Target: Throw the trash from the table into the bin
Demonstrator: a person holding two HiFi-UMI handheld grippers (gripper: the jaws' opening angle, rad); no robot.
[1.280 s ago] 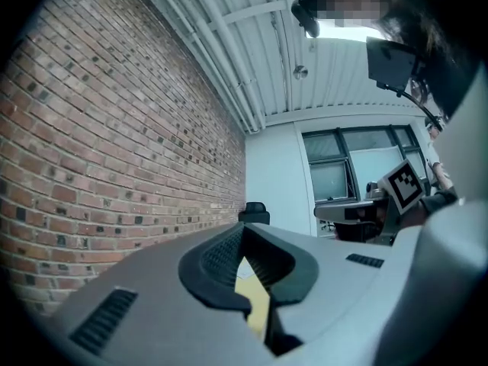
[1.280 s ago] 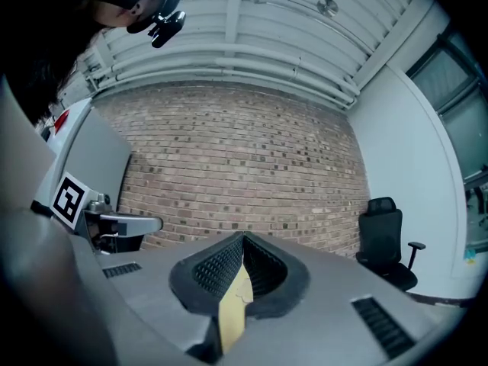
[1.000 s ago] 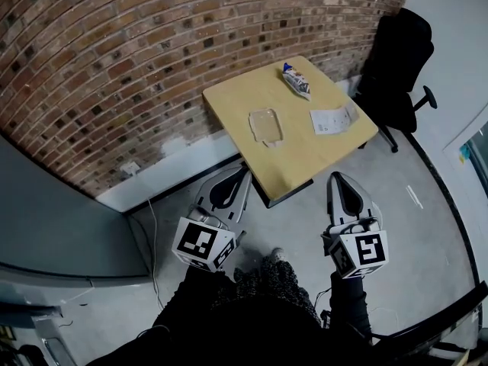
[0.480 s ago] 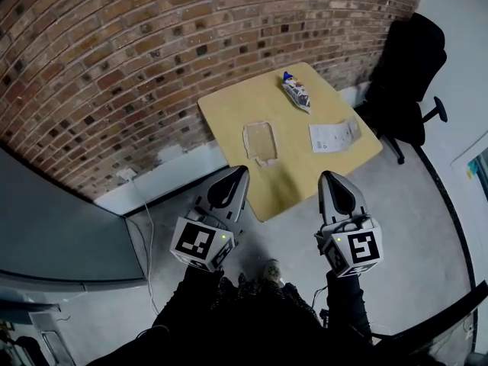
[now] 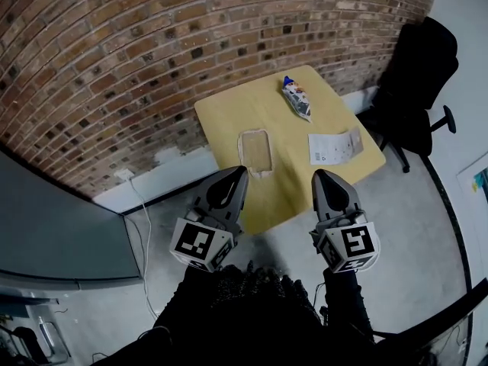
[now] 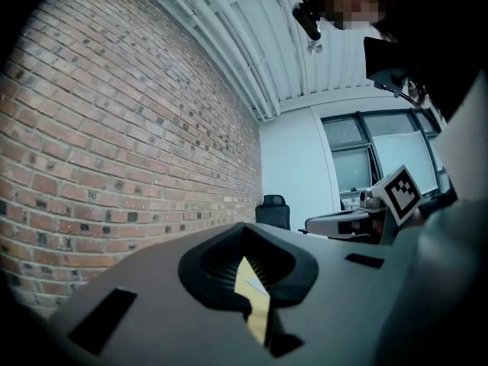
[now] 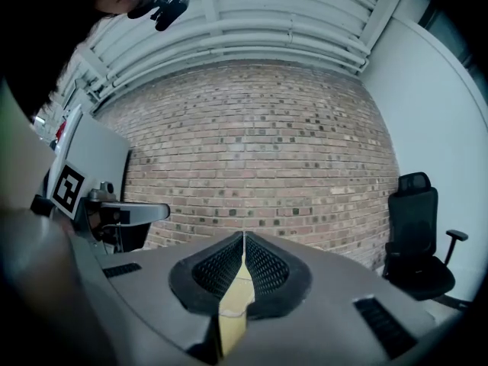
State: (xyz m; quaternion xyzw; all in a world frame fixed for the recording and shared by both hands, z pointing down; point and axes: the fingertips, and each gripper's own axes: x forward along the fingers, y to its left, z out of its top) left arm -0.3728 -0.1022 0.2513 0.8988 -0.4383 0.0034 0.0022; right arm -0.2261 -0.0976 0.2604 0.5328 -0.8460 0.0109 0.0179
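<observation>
Head view looked steeply down on a small yellow table (image 5: 293, 132) set against a brick wall (image 5: 114, 59), with a black office chair (image 5: 419, 75) at its right. Three pieces of trash lay on the tabletop, well apart from one another. A clear plastic tray (image 5: 256, 150) was nearest the person, a flat sheet of paper (image 5: 334, 146) lay close to the table's right edge, and a blue and white snack wrapper (image 5: 296, 97) sat at the far side near the wall. No bin appeared in any view.

Both tools were held level at the table's near edge. The left gripper (image 5: 238, 172) pointed toward the clear tray and the right gripper (image 5: 323, 175) toward the paper. Neither touched anything. Left gripper view and right gripper view each showed the two jaws pressed together at the tips, with only a sliver of tabletop visible below and nothing between them.

Judged from this, several things could go wrong. Jaws that reach an item while closed would shove it instead of gripping it. The paper lay flat and near the edge, so a push could slide it to the floor. The light, clear tray could skid across the smooth top or buckle under a pinch.
</observation>
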